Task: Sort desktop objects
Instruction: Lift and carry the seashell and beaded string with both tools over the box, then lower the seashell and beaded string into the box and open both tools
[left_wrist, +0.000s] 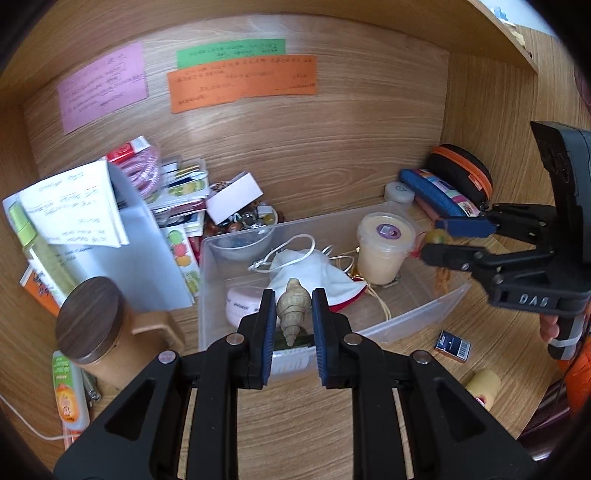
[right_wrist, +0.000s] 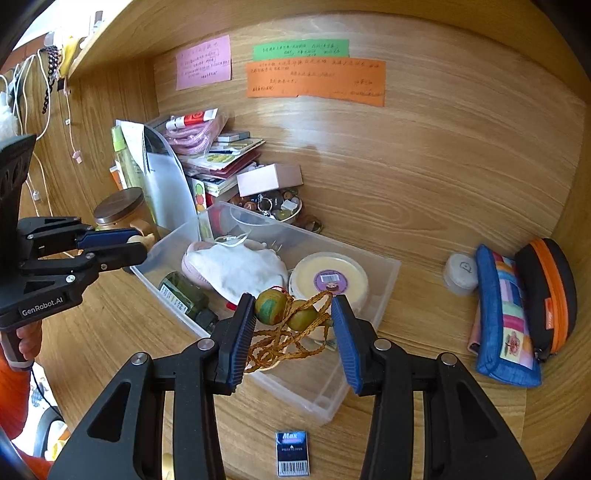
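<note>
A clear plastic bin (left_wrist: 406, 317) (right_wrist: 332, 398) stands on the wooden desk, against the back wall. It holds a white mask (right_wrist: 240, 266), a cream tub with a purple label (left_wrist: 384, 251) (right_wrist: 328, 277), a green bottle (right_wrist: 184, 295) and a pink item. My left gripper (left_wrist: 293, 321) (right_wrist: 114, 245) is shut on a tan spiral seashell (left_wrist: 293, 310), held over the bin's near left part. My right gripper (right_wrist: 293, 332) (left_wrist: 439, 240) is shut on green-orange beads with a braided cord (right_wrist: 284, 312), over the bin's right end.
A wood-lidded jar (left_wrist: 90, 321) stands left of the bin, with papers and a bowl of trinkets (right_wrist: 273, 206) behind. A blue pouch (right_wrist: 506, 314), a black-orange case (right_wrist: 546, 288) and a small round tin (right_wrist: 460, 273) lie right. A small staples box (right_wrist: 291, 458) sits in front.
</note>
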